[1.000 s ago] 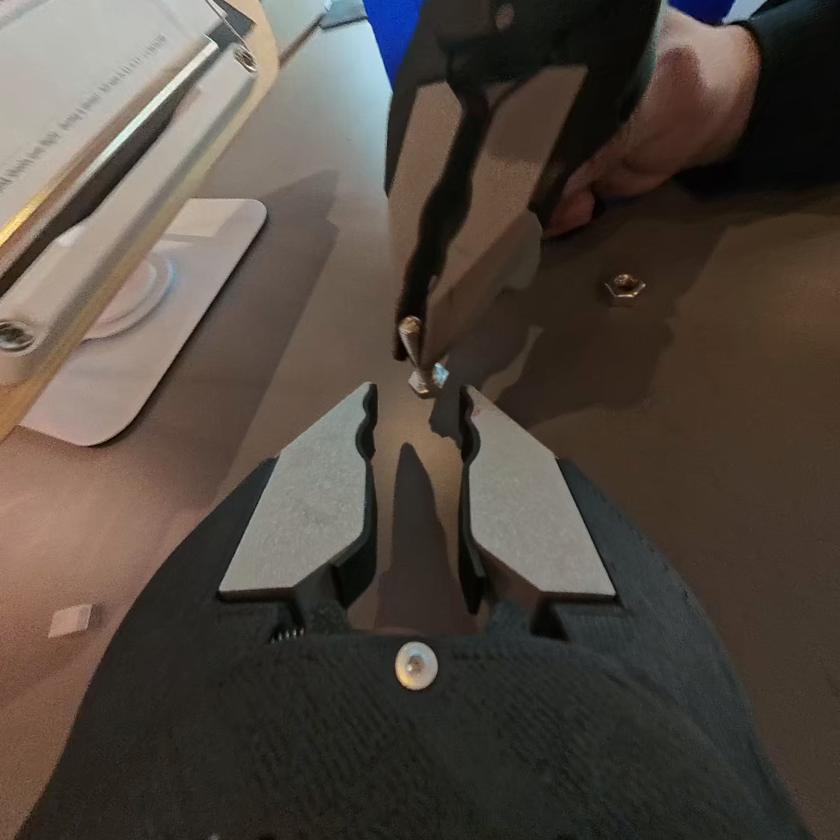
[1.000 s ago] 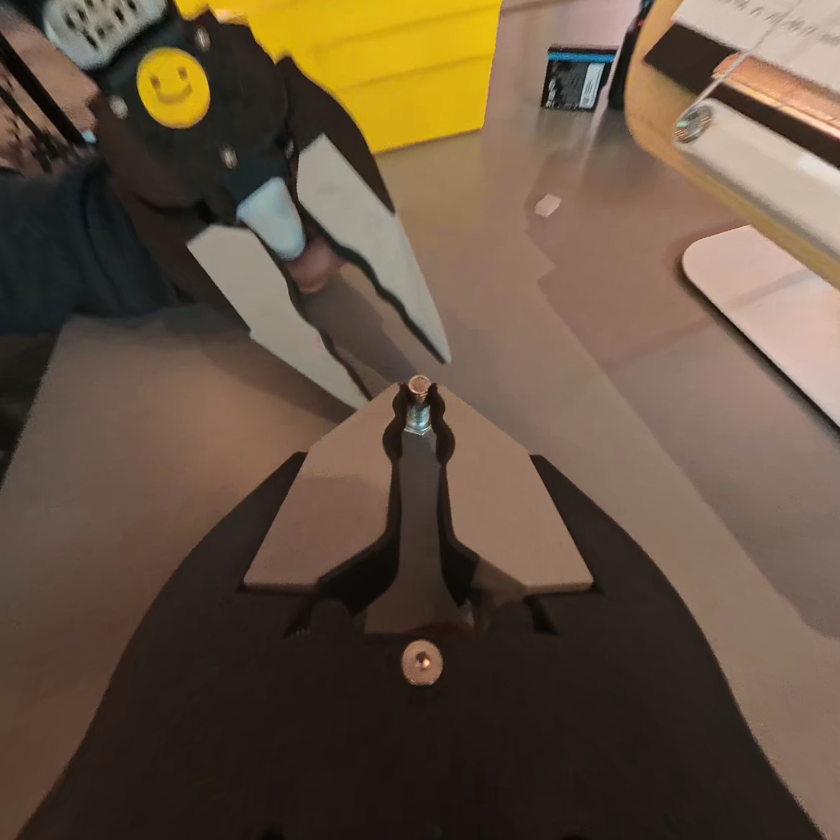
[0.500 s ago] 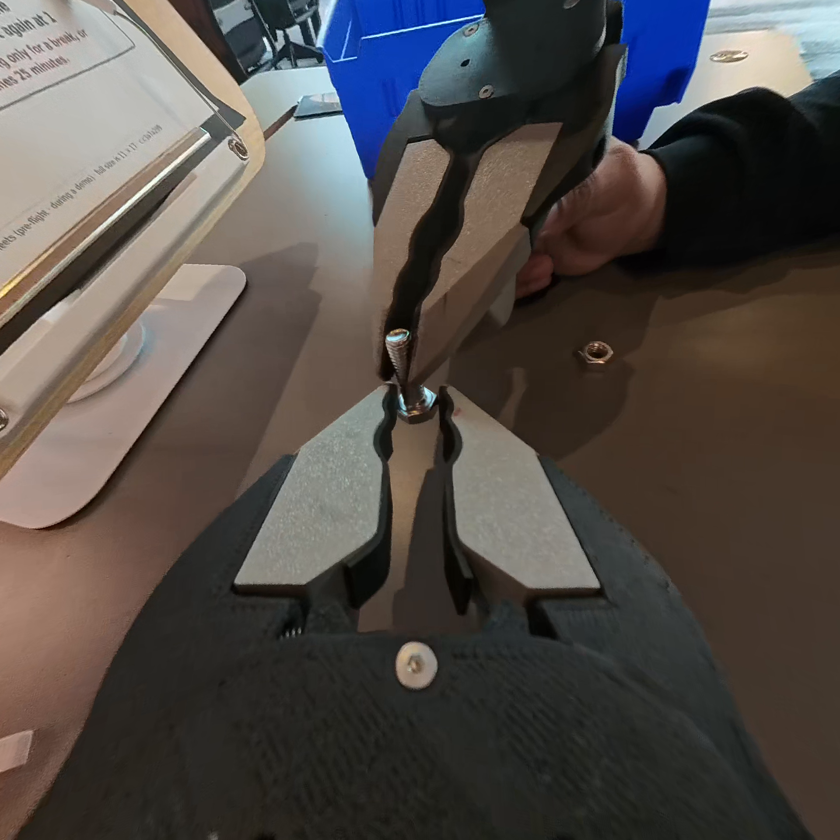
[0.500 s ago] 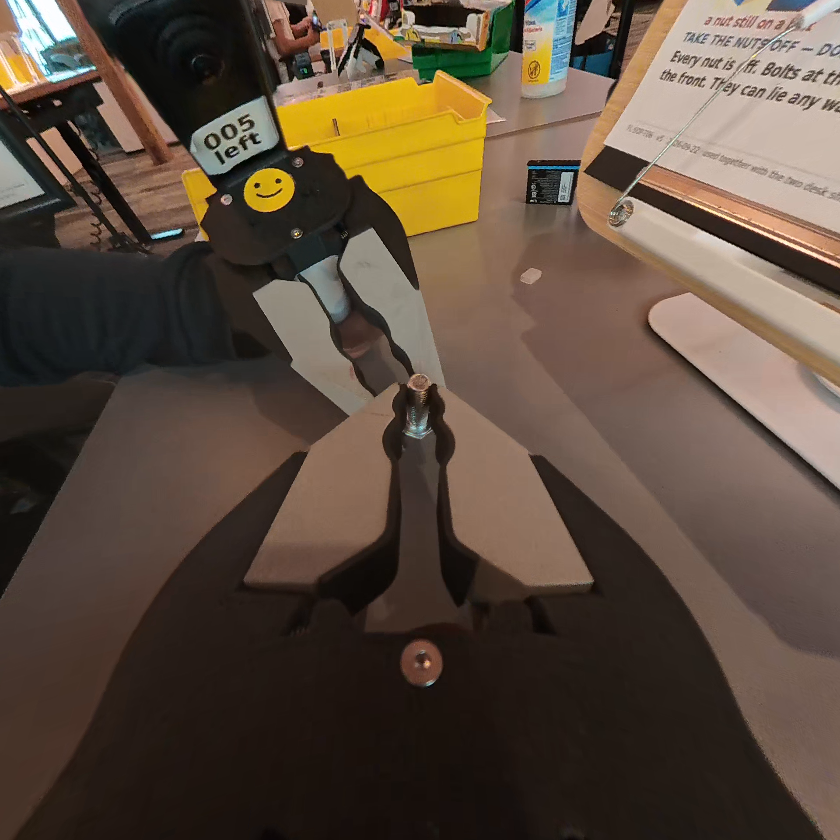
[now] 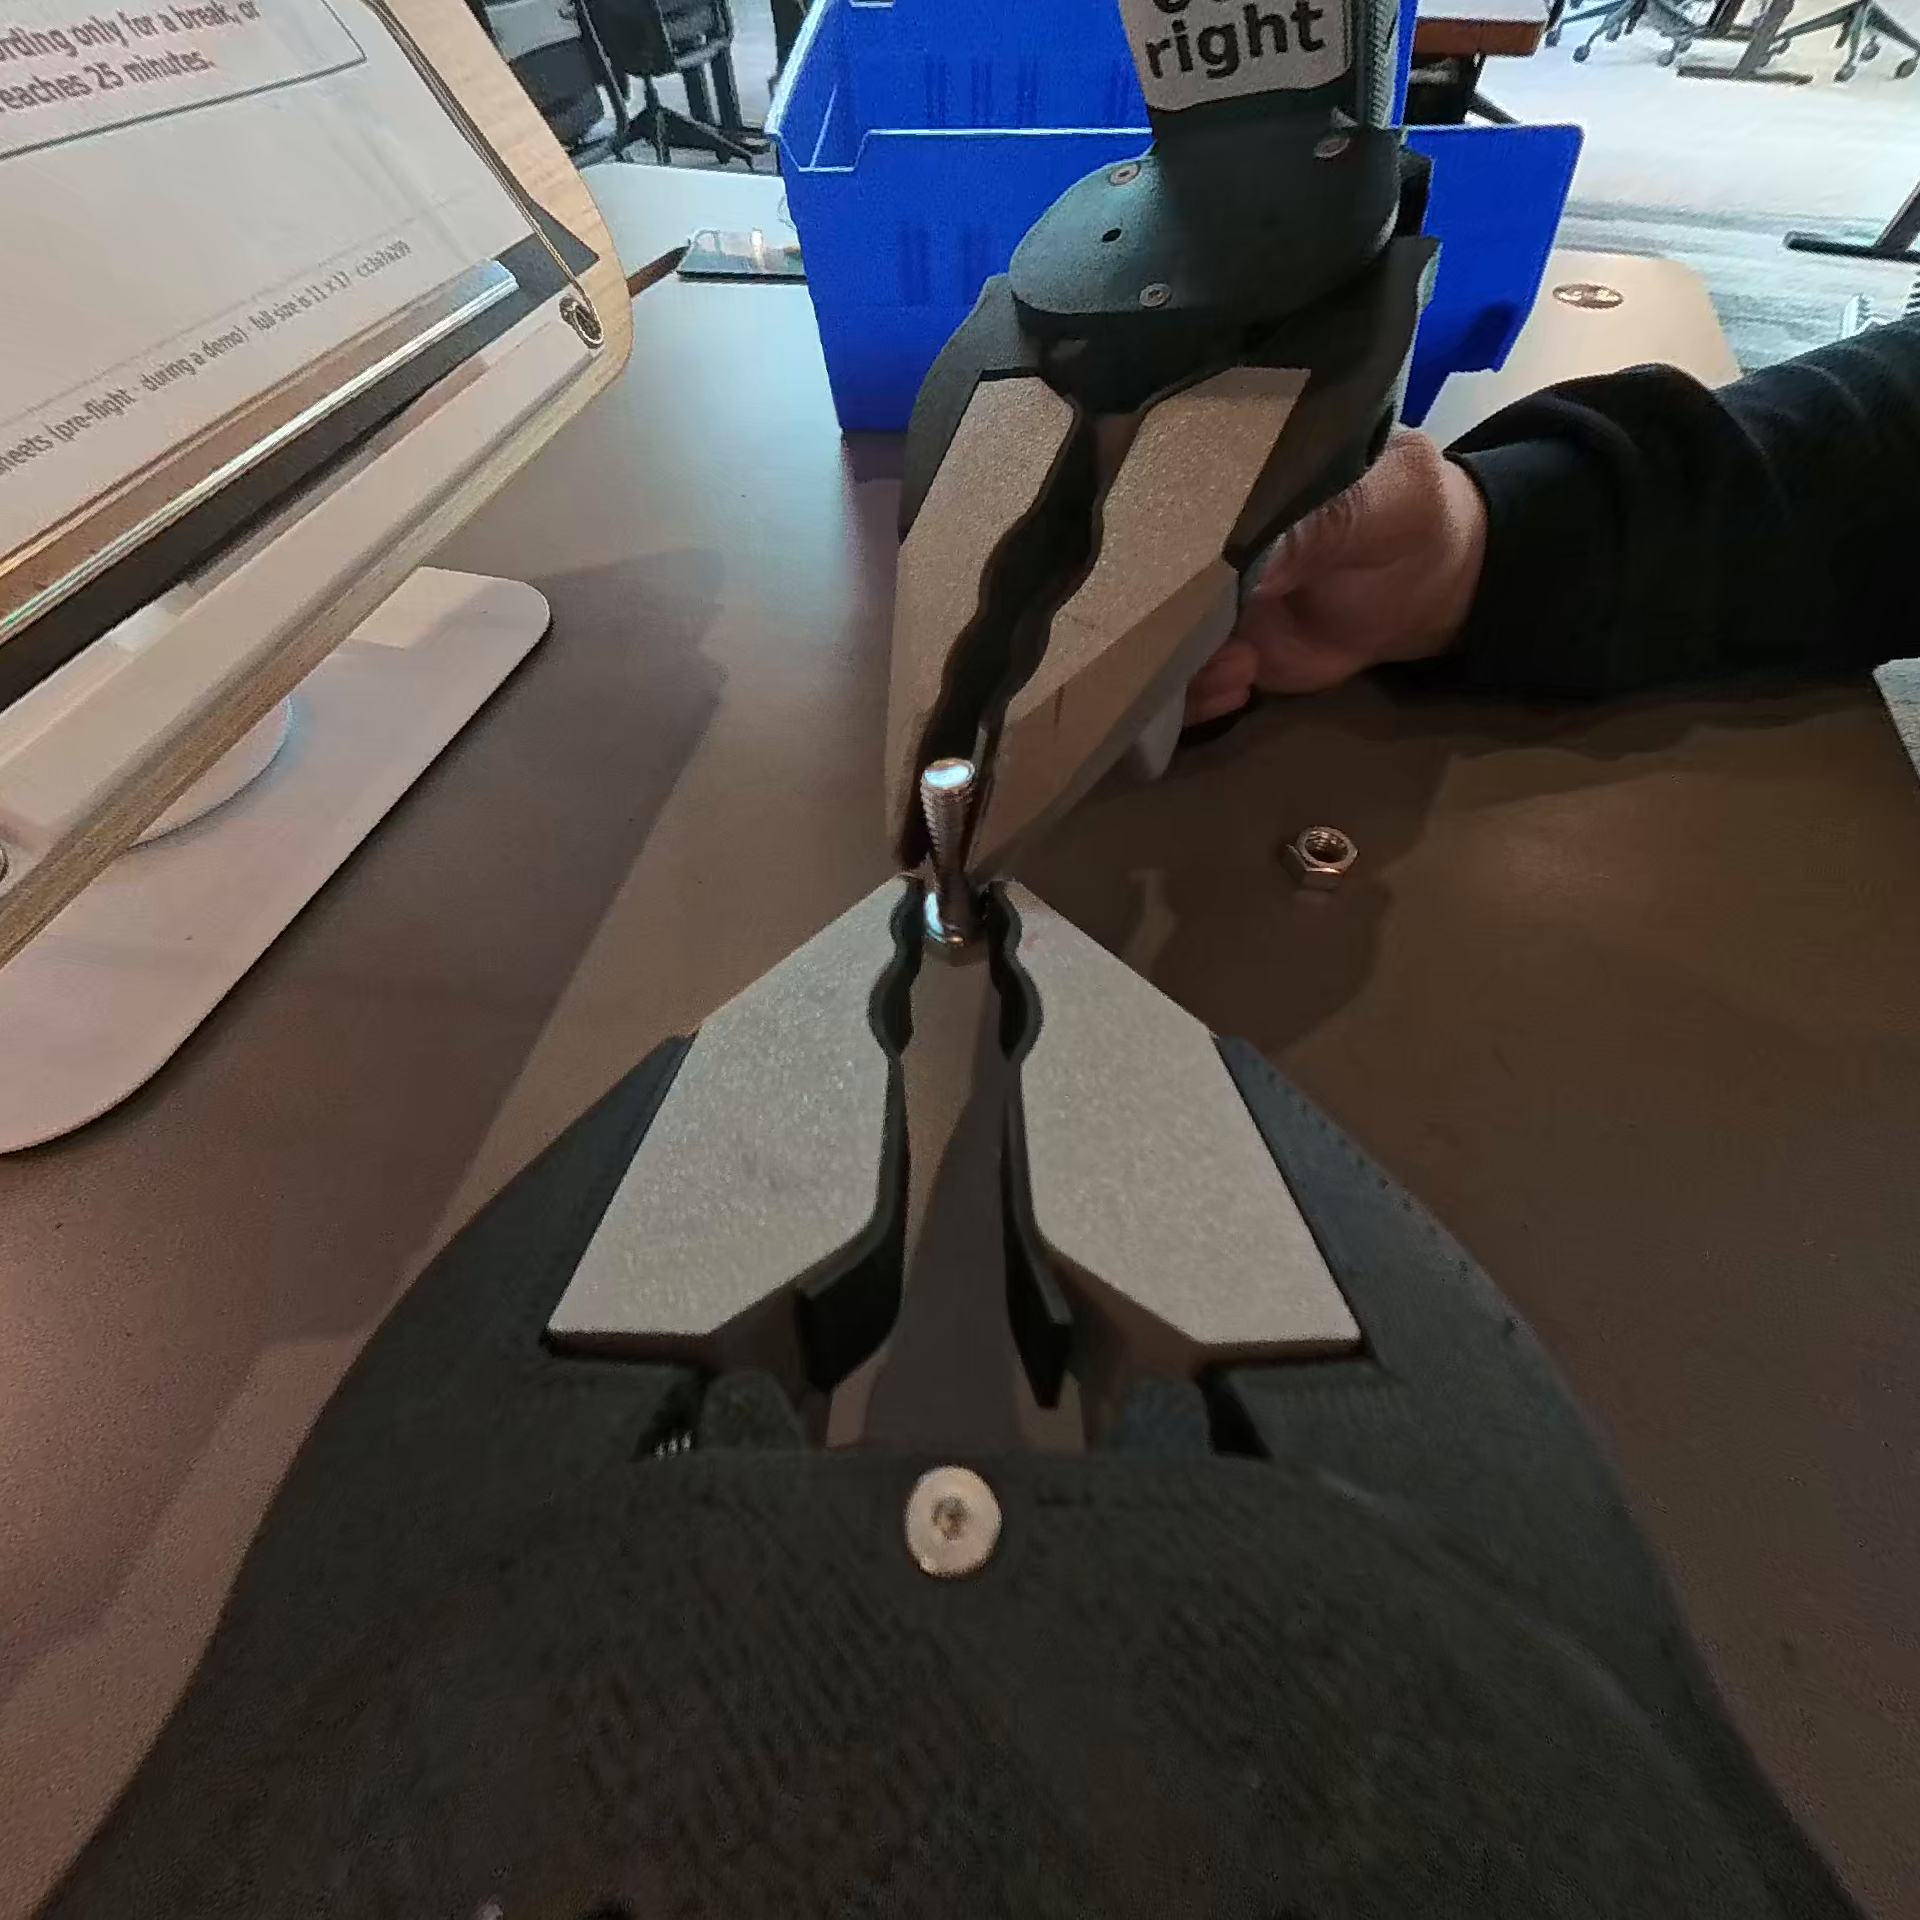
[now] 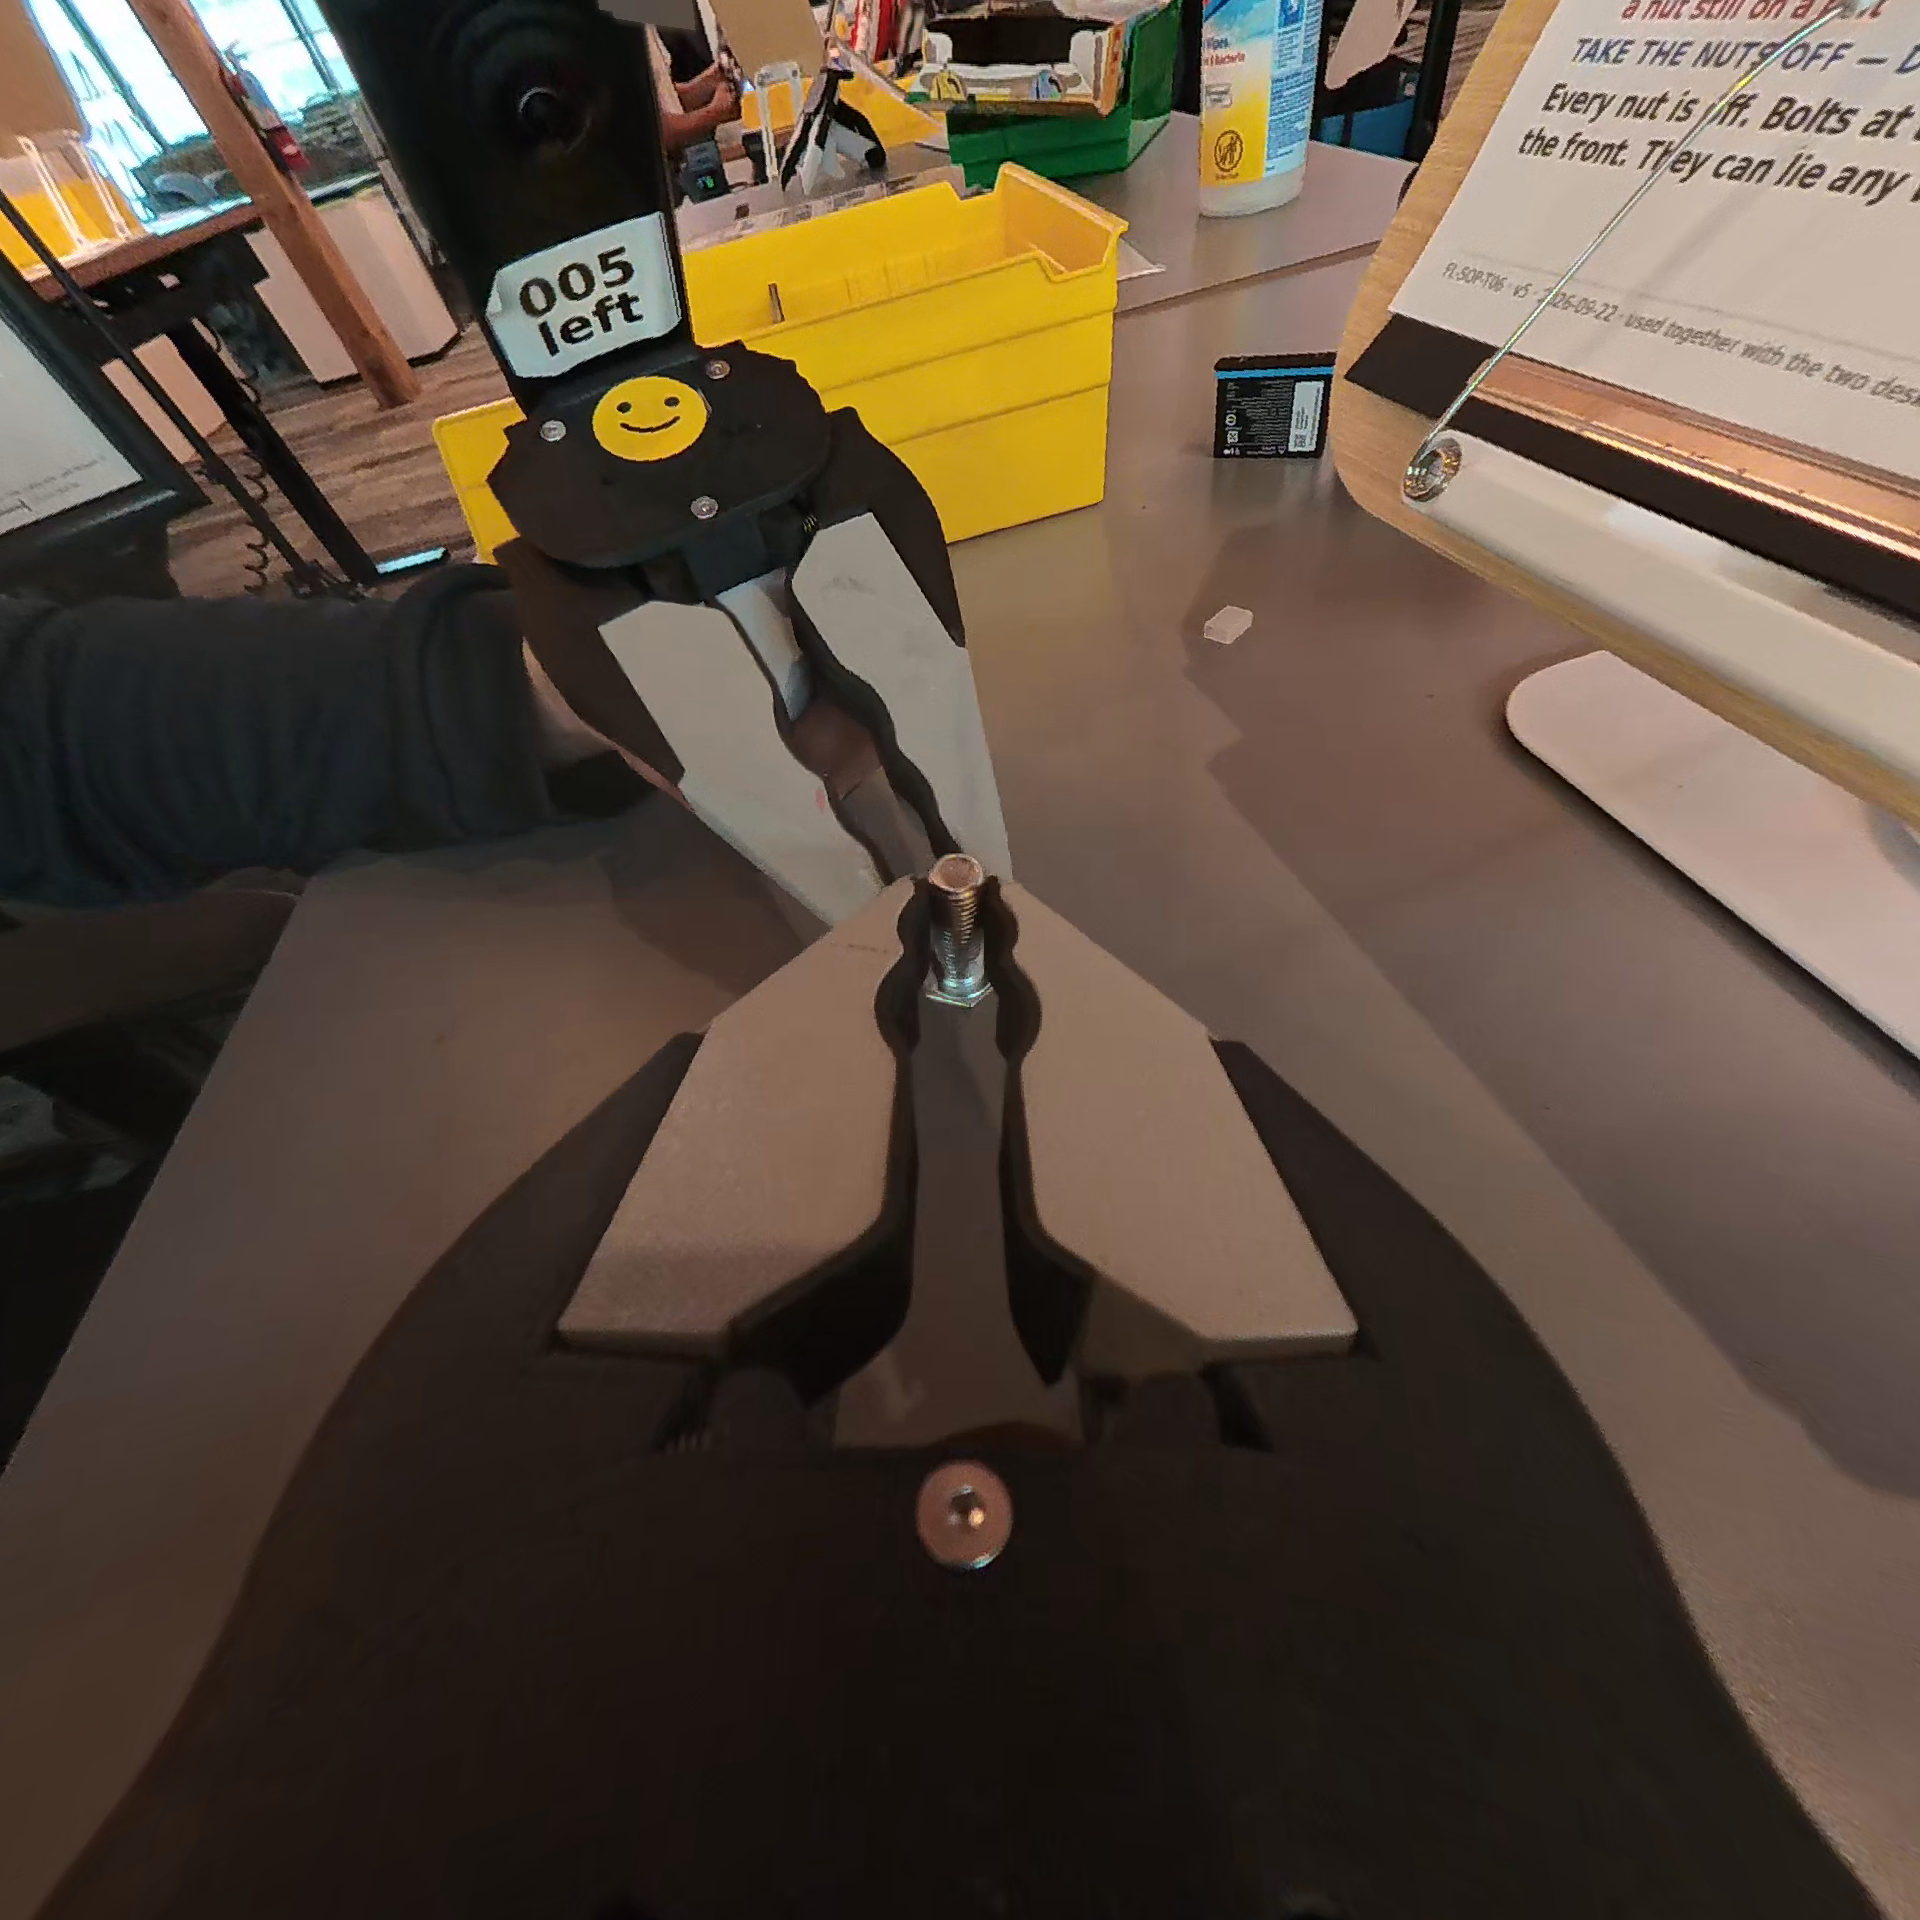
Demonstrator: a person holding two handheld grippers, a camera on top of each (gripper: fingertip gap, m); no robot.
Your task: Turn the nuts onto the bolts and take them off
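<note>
A silver bolt (image 5: pixel 948 821) stands upright just above the brown table, threaded shaft up, with a hex piece (image 5: pixel 945 932) at its lower end; I cannot tell if that is a nut or the head. My right gripper (image 5: pixel 940 847) comes down from the far side and is shut on the shaft. My left gripper (image 5: pixel 948 904) has its jaws closed around the hex piece. In the right wrist view the bolt (image 6: pixel 954 935) sits between my right gripper's tips (image 6: pixel 956 894), the hex piece (image 6: pixel 956 992) shows below them, and the left gripper (image 6: pixel 914 852) is just behind. A loose nut (image 5: pixel 1317 857) lies on the table to the right.
A document stand (image 5: pixel 208 416) on a white base (image 5: pixel 260 779) takes up the left side. A blue bin (image 5: pixel 883 260) stands behind the right gripper. A yellow bin (image 6: pixel 935 364) and a small black box (image 6: pixel 1273 405) sit at the far side in the right wrist view. A hand (image 5: pixel 1351 582) holds the right gripper. It is some 11 cm from my left tips to the loose nut (image 5: pixel 1317 857).
My left gripper moved forward to the bolt and its jaws narrowed around the hex piece. The right gripper kept hold of the shaft and brought it more upright.
</note>
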